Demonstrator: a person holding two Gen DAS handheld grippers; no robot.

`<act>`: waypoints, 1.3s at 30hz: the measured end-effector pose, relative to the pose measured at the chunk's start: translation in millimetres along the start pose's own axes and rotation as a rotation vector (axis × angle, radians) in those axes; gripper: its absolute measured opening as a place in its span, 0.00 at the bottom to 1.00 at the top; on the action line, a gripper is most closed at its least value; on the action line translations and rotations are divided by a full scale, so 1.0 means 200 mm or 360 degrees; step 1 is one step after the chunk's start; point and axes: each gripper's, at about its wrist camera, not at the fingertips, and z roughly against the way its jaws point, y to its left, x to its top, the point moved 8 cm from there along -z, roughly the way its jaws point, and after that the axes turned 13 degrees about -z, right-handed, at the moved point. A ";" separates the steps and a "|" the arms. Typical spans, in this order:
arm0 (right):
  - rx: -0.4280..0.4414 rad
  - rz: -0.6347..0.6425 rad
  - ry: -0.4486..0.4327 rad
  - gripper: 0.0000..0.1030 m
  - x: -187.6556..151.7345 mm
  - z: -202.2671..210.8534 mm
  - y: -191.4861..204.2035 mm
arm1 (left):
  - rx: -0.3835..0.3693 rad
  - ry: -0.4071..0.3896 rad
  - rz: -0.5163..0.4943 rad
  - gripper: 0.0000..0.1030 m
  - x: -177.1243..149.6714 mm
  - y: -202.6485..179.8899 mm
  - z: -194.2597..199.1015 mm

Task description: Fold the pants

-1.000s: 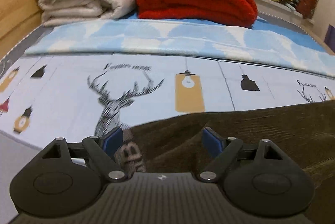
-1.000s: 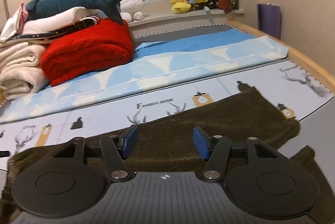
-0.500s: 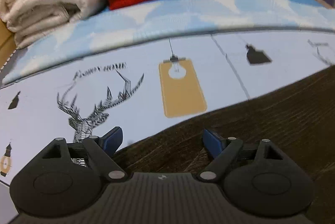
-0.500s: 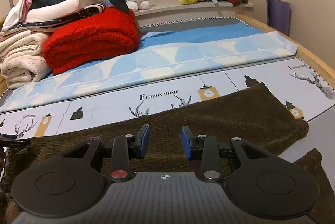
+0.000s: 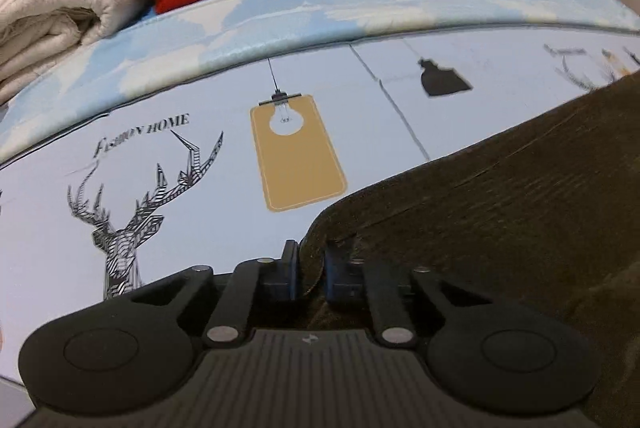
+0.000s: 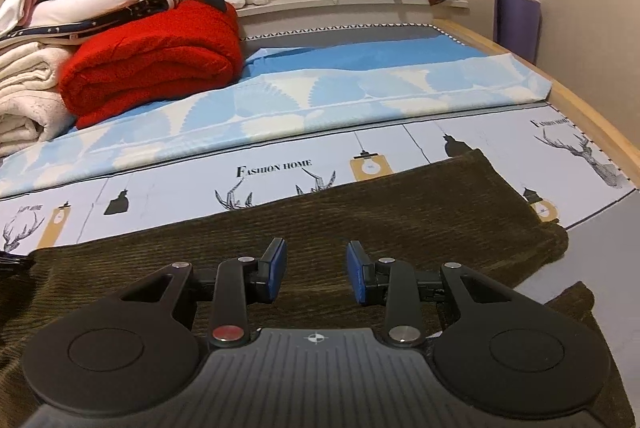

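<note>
pants (image 6: 360, 228): spread flat on sheet (image 5: 200, 212), olive corduroy
left gripper (image 5: 310, 270): clamped on pants corner, only a small bunch of edge pinched
right gripper (image 6: 316, 270): pads apart over mid-fabric, nothing held
risk: corner could be pulled out of left pinch when lifted
risk: with right side ungripped, fold may be dragged skewed
</note>
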 end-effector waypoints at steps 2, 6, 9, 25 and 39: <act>-0.0015 -0.0021 0.0001 0.34 0.00 0.00 -0.02 | 0.0019 -0.0037 -0.0044 0.11 0.01 -0.03 0.10; -0.0035 -0.0052 0.0012 0.34 -0.01 0.01 -0.04 | 0.0072 -0.0123 -0.0235 0.10 0.02 -0.15 0.38; -0.0046 -0.0062 0.0032 0.34 -0.03 0.02 -0.06 | 0.0023 -0.0180 -0.0326 0.09 -0.03 -0.30 0.64; -0.0089 -0.0328 0.0140 0.34 -0.12 0.11 -0.28 | -0.0366 0.0082 0.0424 0.57 -0.75 -0.44 1.11; -0.0025 -0.0747 0.0165 0.35 -0.11 -0.03 -0.45 | -0.0501 0.0490 0.1321 0.75 -0.95 -0.19 0.68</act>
